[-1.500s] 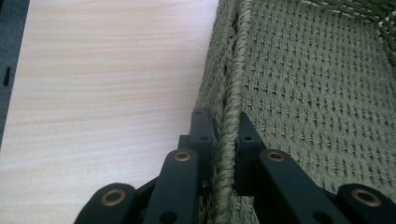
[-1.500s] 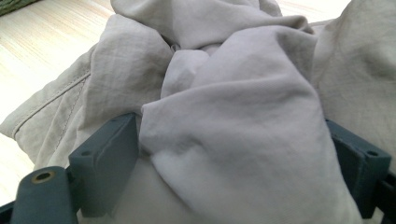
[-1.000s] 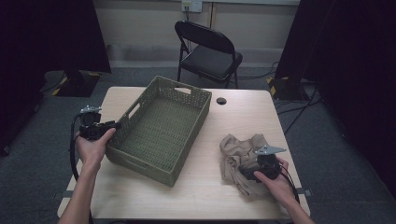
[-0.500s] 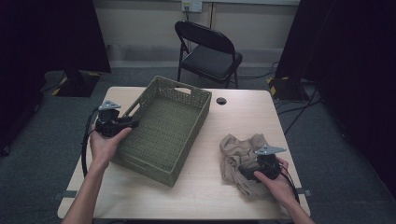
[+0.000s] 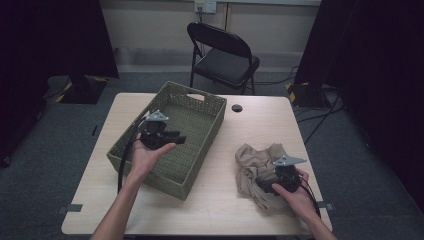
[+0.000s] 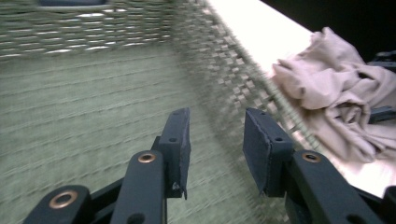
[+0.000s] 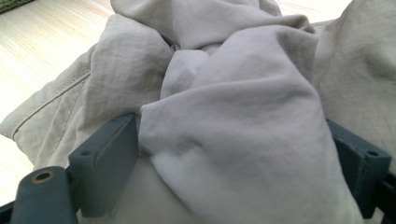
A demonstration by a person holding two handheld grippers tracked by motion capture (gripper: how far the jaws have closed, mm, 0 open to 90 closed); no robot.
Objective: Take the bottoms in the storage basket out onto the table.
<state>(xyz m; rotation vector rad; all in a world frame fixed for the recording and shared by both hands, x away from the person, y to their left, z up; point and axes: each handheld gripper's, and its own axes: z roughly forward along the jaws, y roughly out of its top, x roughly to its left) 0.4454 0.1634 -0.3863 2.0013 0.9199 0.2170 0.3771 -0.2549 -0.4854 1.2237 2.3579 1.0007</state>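
A green woven basket (image 5: 196,123) stands on the left half of the table, its inside bare. My left gripper (image 5: 180,138) hovers over the basket's middle and points right. Its jaws are open with nothing between them, over the basket floor (image 6: 70,116) near the right wall in the left gripper view (image 6: 217,144). A crumpled beige cloth (image 5: 257,159) lies at the table's front right. My right gripper (image 5: 263,186) rests in it, open wide, and a thick fold of cloth (image 7: 233,93) bulges between the jaws (image 7: 233,140). Past the basket wall, the cloth (image 6: 327,93) appears again.
A light wooden table (image 5: 260,125) has a small round hole (image 5: 237,108) near its far edge. A black folding chair (image 5: 225,55) stands behind it. Dark curtains flank both sides, and cables lie on the floor at the right.
My left gripper has moved right, from outside the basket's left rim to over its middle. The right gripper and the cloth have stayed put.
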